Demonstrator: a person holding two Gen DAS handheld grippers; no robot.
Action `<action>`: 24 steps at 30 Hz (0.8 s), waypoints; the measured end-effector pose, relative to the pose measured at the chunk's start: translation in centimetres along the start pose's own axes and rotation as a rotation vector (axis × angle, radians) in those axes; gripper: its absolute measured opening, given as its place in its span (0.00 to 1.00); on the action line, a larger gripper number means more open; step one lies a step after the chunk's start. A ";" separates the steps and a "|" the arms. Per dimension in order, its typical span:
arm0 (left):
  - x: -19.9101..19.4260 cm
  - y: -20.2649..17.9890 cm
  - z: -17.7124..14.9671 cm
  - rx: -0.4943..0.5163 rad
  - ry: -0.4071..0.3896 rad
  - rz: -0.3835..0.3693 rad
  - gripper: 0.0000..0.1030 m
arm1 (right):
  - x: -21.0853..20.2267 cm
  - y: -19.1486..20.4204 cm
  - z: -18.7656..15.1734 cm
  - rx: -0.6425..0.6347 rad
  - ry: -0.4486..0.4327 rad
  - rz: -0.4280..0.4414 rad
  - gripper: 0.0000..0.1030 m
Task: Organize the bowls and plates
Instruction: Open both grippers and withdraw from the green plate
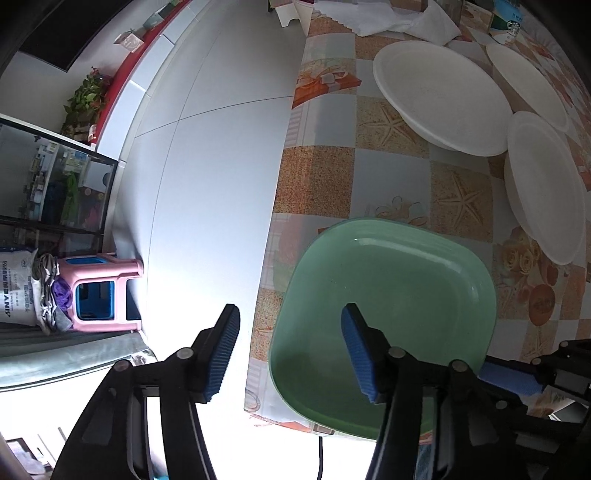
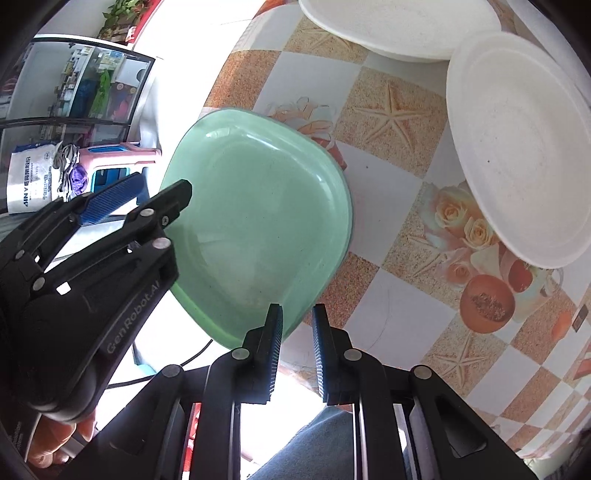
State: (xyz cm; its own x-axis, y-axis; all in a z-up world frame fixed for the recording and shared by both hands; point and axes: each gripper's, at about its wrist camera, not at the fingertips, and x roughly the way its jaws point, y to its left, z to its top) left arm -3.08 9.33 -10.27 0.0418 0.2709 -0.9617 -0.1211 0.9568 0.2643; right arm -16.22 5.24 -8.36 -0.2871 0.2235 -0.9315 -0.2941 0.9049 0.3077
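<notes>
A green square plate (image 1: 388,295) (image 2: 258,221) lies at the near corner of the table (image 1: 391,177), slightly past its edge. My left gripper (image 1: 290,308) (image 2: 164,181) stands open astride the plate's left rim: one blue pad is over the floor, the other over the plate, and neither presses on it. My right gripper (image 2: 297,308) has its jaws almost together on the plate's near right corner. Three white round plates lie farther back: one (image 1: 439,96) (image 2: 399,26), one (image 1: 546,184) (image 2: 517,147) overlapping it, and one (image 1: 528,81) behind.
The patterned tablecloth has bare room between the green plate and the white ones. White paper (image 1: 388,18) and a printed cup (image 1: 508,22) lie at the far end. Left of the table are pale floor (image 1: 214,147), a pink stool (image 1: 99,291) and a glass cabinet (image 1: 55,184).
</notes>
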 end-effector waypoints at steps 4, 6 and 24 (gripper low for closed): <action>-1.1 0.6 0.0 -0.025 -0.038 -0.007 0.77 | -0.7 -0.5 -0.2 -0.001 -0.019 -0.023 0.70; -1.4 0.6 0.0 -0.036 -0.043 -0.023 0.77 | -1.5 -0.8 -0.6 -0.018 -0.046 -0.032 0.76; -5.7 -7.9 1.8 0.022 -0.066 -0.243 0.78 | -5.8 -11.4 -5.1 0.299 -0.133 -0.141 0.76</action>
State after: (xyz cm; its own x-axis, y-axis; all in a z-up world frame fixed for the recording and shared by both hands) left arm -0.55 0.46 -6.73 0.1315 0.0379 -0.9906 -0.0778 0.9966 0.0278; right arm -15.80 -8.22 -5.49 -0.1360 0.1164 -0.9839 -0.0370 0.9918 0.1224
